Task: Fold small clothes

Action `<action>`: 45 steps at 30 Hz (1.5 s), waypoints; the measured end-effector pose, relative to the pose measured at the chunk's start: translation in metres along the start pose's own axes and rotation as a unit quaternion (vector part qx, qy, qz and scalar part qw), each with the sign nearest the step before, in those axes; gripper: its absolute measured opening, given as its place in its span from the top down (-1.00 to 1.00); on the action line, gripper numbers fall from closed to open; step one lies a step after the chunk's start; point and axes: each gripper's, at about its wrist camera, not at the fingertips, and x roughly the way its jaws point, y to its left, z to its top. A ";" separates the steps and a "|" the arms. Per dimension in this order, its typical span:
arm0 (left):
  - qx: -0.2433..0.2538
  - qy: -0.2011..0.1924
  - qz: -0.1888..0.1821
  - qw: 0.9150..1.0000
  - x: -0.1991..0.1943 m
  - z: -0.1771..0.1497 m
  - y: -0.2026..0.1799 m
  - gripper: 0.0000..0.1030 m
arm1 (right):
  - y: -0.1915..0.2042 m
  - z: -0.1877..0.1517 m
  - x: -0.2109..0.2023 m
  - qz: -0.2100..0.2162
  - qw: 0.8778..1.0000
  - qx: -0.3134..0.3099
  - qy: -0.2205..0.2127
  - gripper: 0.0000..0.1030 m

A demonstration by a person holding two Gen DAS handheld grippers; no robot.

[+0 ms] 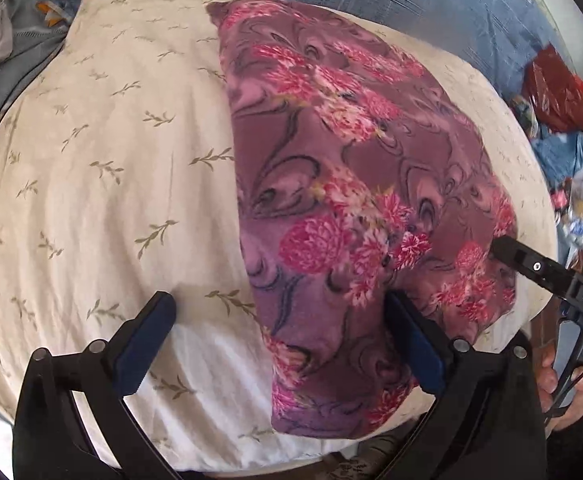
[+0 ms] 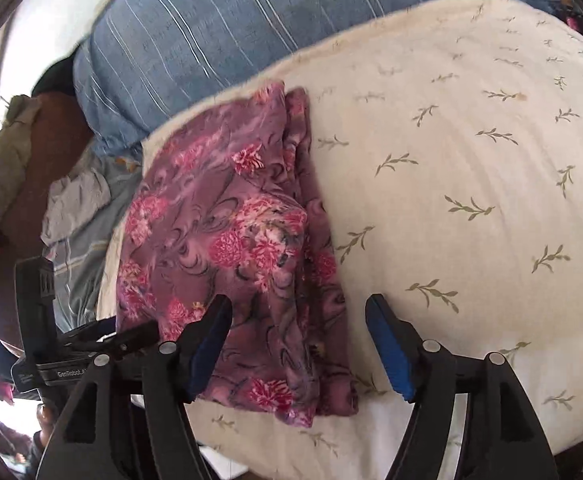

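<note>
A purple cloth with pink flowers (image 1: 355,184) lies folded into a long strip on a cream pillow with a leaf print (image 1: 103,152). My left gripper (image 1: 279,320) is open, its jaws wide apart over the cloth's left edge near its near end. The cloth (image 2: 227,240) also shows in the right wrist view, with layered folds along its right side. My right gripper (image 2: 297,332) is open, its jaws straddling the cloth's near right edge. The right gripper's finger (image 1: 531,264) reaches the cloth from the right in the left wrist view. The left gripper (image 2: 103,340) shows at the cloth's left edge.
A blue striped pillow (image 2: 219,36) lies behind the cream pillow (image 2: 471,160). Grey and blue bedding (image 1: 7,40) sits at the far left. A red bag and mixed clutter (image 1: 563,96) lie to the right. A hand (image 1: 567,384) holds the right gripper.
</note>
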 end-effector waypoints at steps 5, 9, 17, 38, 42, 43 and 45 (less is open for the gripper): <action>0.005 -0.079 -0.005 0.997 -0.047 0.021 -0.006 -1.00 | 0.021 0.018 -0.016 -0.044 0.998 -0.029 -0.043 -0.54; 0.011 -0.079 0.015 0.997 -0.042 0.047 -0.006 -1.00 | 0.033 0.031 -0.005 -0.031 0.997 -0.046 -0.045 -0.66; -0.050 -0.010 -0.006 0.999 0.021 0.045 0.019 -1.00 | 0.030 0.027 0.038 -0.060 0.997 -0.052 -0.019 -0.99; -0.019 -0.018 0.033 0.999 0.005 0.040 0.004 -1.00 | 0.016 0.029 0.010 -0.133 0.989 -0.069 -0.016 -0.98; 0.034 -0.050 0.075 0.995 -0.016 0.017 -0.013 -1.00 | 0.006 0.008 -0.015 -0.157 0.984 -0.086 -0.018 -0.98; 0.043 -0.058 0.082 0.994 -0.020 0.013 -0.015 -1.00 | 0.004 0.000 -0.023 -0.161 0.983 -0.086 -0.022 -0.98; 0.051 -0.081 0.095 0.991 -0.032 0.000 -0.014 -1.00 | 0.001 -0.012 -0.036 -0.167 0.981 -0.088 -0.031 -0.99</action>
